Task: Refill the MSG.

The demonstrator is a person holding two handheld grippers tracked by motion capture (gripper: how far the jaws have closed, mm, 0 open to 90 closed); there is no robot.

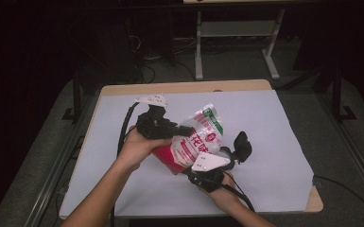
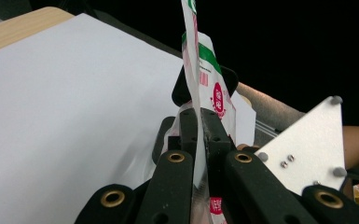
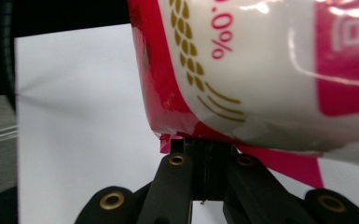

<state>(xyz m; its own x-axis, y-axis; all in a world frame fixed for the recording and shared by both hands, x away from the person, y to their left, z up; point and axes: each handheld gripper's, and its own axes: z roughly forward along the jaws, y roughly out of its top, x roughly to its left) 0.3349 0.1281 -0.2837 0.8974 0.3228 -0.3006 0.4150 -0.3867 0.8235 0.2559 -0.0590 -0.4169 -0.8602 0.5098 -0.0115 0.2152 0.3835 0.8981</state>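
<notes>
Red-white-green printed plastic bag (image 1: 196,139) hangs between my jaws above white-papered surface (image 1: 274,142). Left gripper (image 2: 199,122) pinches thin upper edge, right gripper (image 3: 204,142) clamps bottom seam. Soft, slippery, likely weighty; hold seams.

Dim lab: paper-covered table (image 1: 264,123), floor cables (image 1: 146,71), metal frames (image 1: 198,47).
</notes>
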